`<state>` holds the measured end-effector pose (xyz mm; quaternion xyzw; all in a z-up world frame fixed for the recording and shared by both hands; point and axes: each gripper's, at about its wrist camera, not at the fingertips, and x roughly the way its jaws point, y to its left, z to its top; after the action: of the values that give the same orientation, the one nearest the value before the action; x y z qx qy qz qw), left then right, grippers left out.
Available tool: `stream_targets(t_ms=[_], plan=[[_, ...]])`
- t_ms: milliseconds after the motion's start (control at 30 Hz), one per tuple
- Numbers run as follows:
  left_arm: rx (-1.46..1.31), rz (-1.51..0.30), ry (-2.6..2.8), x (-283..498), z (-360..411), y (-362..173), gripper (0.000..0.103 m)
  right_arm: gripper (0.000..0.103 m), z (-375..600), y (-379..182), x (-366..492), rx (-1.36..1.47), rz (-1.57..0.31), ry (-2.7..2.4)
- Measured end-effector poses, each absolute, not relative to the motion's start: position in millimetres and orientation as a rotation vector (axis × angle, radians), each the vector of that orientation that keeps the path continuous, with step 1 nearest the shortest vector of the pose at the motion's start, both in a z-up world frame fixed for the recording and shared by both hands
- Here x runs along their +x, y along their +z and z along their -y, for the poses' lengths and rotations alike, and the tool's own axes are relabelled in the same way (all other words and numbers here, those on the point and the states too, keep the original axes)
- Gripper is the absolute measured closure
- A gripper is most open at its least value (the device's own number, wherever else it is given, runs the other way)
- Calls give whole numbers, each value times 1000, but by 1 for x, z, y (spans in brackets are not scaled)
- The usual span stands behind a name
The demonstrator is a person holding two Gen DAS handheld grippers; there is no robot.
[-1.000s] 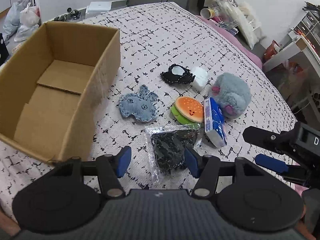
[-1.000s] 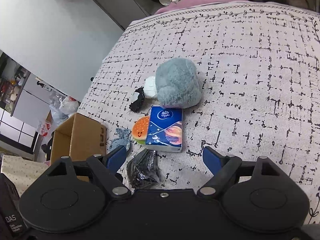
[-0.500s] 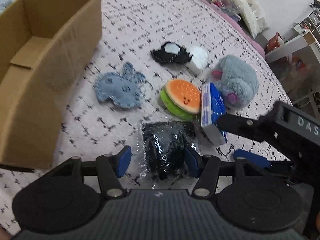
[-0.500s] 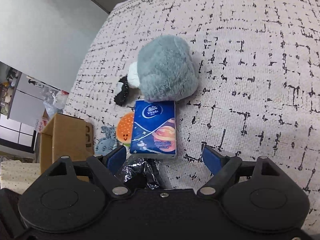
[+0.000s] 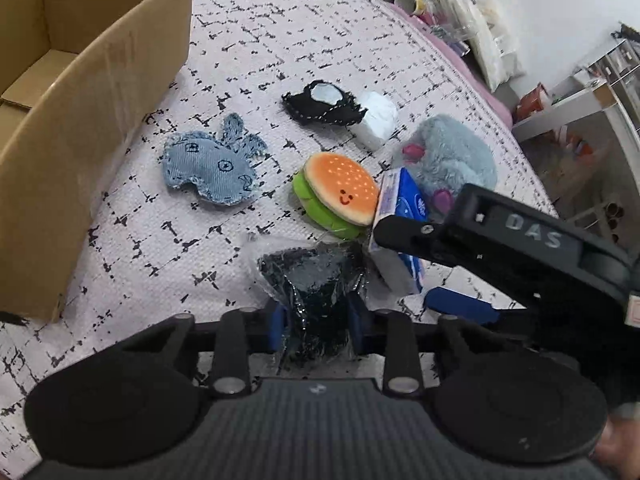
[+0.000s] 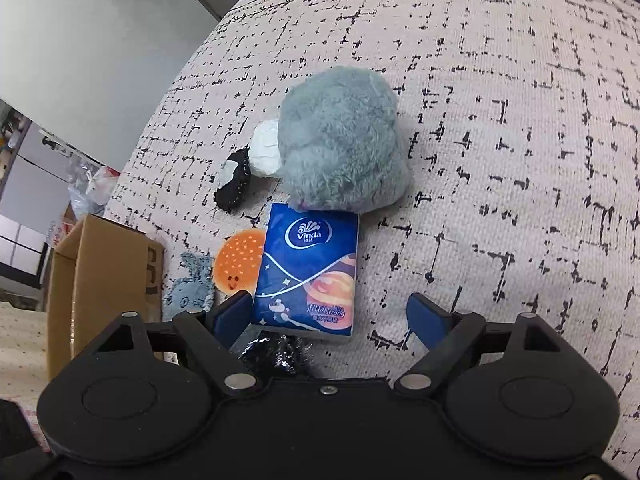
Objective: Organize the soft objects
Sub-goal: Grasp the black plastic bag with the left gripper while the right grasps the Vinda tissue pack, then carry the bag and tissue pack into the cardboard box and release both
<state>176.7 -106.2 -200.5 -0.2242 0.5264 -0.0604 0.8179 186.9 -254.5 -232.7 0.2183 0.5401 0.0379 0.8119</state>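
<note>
A cardboard box (image 5: 72,128) is seen open at the far left of the patterned bedspread (image 5: 280,28), and only bare flaps are visible inside it. Just right of the box, apart from it, a denim fish-shaped toy (image 5: 212,166) is laid flat. Further right and farther back, a black patch toy (image 5: 320,104) is touched by a white foam block (image 5: 376,120). Nearer the camera, a burger toy (image 5: 340,194) is pressed against the long side of a blue tissue pack (image 6: 308,276), and the far end of that pack is met by a grey plush toy (image 6: 340,144). In the left wrist view, a plastic bag of dark material (image 5: 316,280) is gripped by the left gripper (image 5: 316,326), whose 2 blue pads are closed against the bag's sides; the bag lies on the bedspread in front of the burger toy. The right gripper (image 6: 330,318) is held spread wide over the near end of the tissue pack: its left finger (image 6: 234,314) is beside the pack's left edge, while the other finger stands clear of the right edge, so nothing is clamped. In the left wrist view, the right gripper's black body is seen crossing over the tissue pack from the right.
</note>
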Motion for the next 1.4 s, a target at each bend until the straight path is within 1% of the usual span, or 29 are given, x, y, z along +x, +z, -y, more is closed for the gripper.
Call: stream_targets(t_ms=[33, 67, 100, 133, 300, 800, 1033, 1400], plan=[[-484, -1116, -127, 175, 106, -199, 77, 29, 253, -232, 187, 449, -1148, 73], [-490, -1113, -125, 173, 105, -197, 78, 41, 251, -232, 187, 432, -1145, 63], [-495, -1110, -122, 172, 104, -196, 79, 48, 250, -231, 187, 414, -1143, 53], [-498, -1104, -117, 170, 103, -194, 79, 51, 250, -231, 186, 404, -1141, 47], [-510, -1065, -104, 158, 93, -178, 79, 53, 255, -224, 177, 459, -1137, 89], [-538, -925, -76, 129, 49, -109, 79, 53, 233, -155, 141, 430, -1045, 127], [-558, -901, -59, 119, 28, -93, 79, 53, 204, -127, 133, 423, -998, 147], [-585, -872, -10, 114, -19, -75, 79, 52, 156, -107, 130, 415, -986, 188]])
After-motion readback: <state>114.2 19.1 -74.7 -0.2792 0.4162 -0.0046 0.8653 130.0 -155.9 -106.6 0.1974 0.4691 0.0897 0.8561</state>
